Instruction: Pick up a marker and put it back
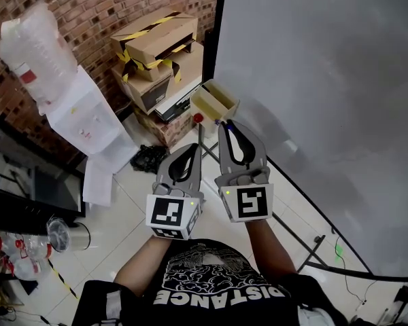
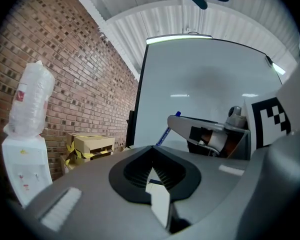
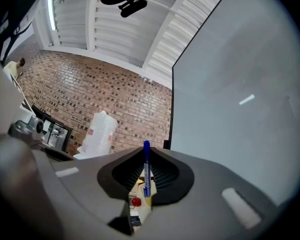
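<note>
A blue marker [image 3: 146, 170] stands upright between the jaws of my right gripper [image 3: 146, 152], which is shut on it. Its cap pokes just past the tips. In the head view this gripper [image 1: 226, 125] is raised toward the lower left corner of the whiteboard [image 1: 326, 94], just below a yellowish tray [image 1: 214, 100]. My left gripper [image 1: 190, 149] hangs beside it, slightly lower, shut and empty. In the left gripper view the jaws [image 2: 151, 149] meet with nothing between them. The marker [image 2: 165, 132] shows there too, at the tip of the right gripper.
Taped cardboard boxes [image 1: 156, 53] are stacked against the brick wall. A water dispenser [image 1: 81, 117] with its bottle stands at the left. A monitor [image 1: 27, 175] is at the far left. The whiteboard stand's legs [image 1: 306, 250] run across the tiled floor.
</note>
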Demonstrator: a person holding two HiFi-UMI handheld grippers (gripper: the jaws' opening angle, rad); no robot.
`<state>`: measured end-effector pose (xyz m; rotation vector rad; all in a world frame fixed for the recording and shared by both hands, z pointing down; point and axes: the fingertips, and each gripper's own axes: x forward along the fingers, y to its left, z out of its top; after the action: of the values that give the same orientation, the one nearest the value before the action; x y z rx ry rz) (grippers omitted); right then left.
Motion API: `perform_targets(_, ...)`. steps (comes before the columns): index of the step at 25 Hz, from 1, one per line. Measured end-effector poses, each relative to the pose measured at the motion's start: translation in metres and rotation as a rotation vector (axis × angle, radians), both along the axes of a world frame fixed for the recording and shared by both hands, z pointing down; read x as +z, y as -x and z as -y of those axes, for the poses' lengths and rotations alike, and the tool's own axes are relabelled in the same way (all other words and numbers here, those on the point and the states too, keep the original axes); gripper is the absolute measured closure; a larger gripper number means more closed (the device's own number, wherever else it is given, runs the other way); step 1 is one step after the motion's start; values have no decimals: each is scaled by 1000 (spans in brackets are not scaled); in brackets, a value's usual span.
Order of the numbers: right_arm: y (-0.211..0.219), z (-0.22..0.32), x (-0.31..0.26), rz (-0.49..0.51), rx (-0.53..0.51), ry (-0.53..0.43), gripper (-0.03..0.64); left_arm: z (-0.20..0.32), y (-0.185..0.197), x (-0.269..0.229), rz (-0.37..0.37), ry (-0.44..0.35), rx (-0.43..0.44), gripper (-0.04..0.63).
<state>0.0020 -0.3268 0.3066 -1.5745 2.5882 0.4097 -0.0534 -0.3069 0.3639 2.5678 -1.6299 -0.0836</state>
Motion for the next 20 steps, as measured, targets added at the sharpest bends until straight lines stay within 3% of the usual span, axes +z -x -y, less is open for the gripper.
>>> perform_targets(20, 9, 65, 63, -76, 38, 123, 584, 45, 16, 19, -14, 39, -2, 589)
